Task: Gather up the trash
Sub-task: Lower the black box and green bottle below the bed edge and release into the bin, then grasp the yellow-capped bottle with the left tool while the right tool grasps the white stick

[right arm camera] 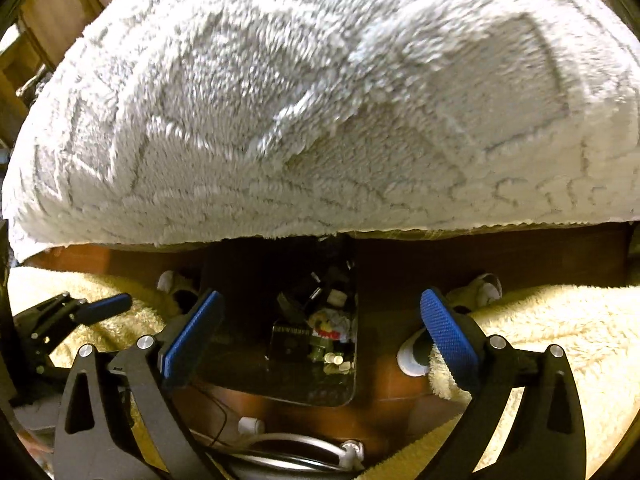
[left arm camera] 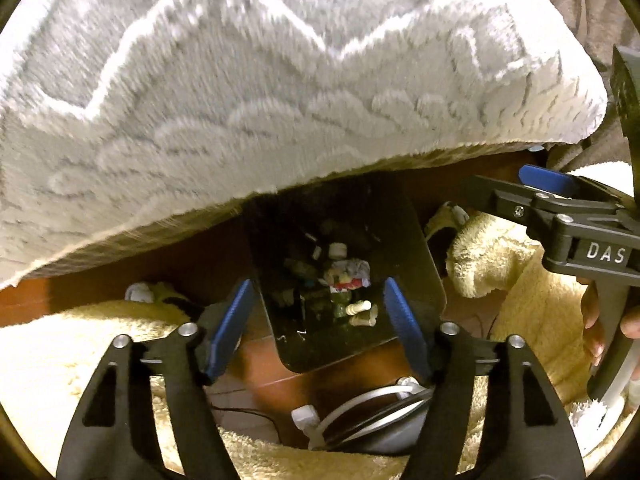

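A black trash bin (left arm camera: 416, 248) stands on the brown floor below both grippers; it also shows in the right wrist view (right arm camera: 248, 364). Inside lie crumpled wrappers (left arm camera: 347, 274), corks (left arm camera: 362, 312) and dark packaging (right arm camera: 292, 340). My left gripper (left arm camera: 318, 328) is open and empty, its blue pads either side of the bin mouth. My right gripper (right arm camera: 320, 340) is open and empty above the same bin. The right gripper also appears in the left wrist view (left arm camera: 552, 188), at the right. A white fluffy rug (left arm camera: 260, 92) fills the upper half of both views (right arm camera: 320, 100).
Cream fleece slippers or legs (left arm camera: 500, 264) flank the bin (right arm camera: 560, 320). A chair base with white castors (left arm camera: 360, 412) and a thin cable lie on the floor near me. A hand (left arm camera: 592, 320) holds the right gripper's handle. Wooden furniture (right arm camera: 52, 12) is at far left.
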Motion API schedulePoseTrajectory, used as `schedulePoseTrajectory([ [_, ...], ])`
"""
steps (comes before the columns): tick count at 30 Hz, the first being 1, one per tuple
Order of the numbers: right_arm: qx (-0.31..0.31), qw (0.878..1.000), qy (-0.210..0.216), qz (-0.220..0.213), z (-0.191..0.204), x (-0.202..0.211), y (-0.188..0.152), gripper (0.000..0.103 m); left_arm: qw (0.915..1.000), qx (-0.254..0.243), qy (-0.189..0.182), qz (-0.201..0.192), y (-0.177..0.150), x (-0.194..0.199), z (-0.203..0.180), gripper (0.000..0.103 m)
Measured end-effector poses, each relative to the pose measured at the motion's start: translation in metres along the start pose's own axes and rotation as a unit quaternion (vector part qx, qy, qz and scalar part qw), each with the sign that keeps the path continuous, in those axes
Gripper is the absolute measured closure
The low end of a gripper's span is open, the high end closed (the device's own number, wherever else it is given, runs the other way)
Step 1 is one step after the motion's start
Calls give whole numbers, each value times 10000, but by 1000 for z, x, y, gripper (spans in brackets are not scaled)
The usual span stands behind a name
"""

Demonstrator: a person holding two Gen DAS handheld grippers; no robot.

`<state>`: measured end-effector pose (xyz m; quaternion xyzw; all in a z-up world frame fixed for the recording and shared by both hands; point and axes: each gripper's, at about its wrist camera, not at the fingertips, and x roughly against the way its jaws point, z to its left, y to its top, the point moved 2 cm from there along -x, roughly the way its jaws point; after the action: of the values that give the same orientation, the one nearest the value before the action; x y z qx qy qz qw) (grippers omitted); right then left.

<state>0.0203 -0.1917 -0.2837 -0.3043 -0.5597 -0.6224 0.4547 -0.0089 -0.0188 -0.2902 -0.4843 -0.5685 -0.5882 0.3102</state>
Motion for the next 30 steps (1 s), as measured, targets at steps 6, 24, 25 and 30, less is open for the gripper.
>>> schedulePoseTrajectory([
  [6,79,9995,-27,-316,3,35,9,4,9994,-60,133,-329,8,29,-2,21],
  [24,365,9845,-410,-1663,-9,128,100,4,9865,-176,395,-1578,75,116,14,16],
  [25,403,9833,-440,-1722,-9,131,108,4,9857,-171,436,-1616,82,119,16,16],
  [30,549,9773,-566,-1965,-10,135,144,4,9827,-124,561,-1762,118,126,26,16],
])
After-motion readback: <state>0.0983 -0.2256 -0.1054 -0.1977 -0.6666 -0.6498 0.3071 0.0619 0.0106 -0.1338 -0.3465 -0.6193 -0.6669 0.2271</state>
